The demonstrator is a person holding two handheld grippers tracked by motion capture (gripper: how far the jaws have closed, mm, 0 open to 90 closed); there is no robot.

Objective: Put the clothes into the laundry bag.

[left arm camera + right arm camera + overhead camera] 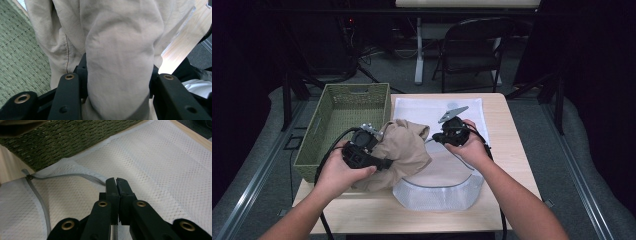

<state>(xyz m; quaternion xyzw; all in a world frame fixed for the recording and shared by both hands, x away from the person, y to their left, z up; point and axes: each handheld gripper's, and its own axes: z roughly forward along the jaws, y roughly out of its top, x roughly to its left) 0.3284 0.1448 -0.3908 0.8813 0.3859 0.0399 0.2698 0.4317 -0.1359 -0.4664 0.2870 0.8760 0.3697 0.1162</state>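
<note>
Left claw [117, 75] clamped on beige garment [112, 45] | right claw [117, 182] pinching mesh bag [162, 165] edge

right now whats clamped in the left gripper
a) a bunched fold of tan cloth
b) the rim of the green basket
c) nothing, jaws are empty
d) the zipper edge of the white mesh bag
a: in the left gripper view the left gripper has its black jaws pressed on either side of a thick fold of the tan cloth, beside the green woven basket.
</note>
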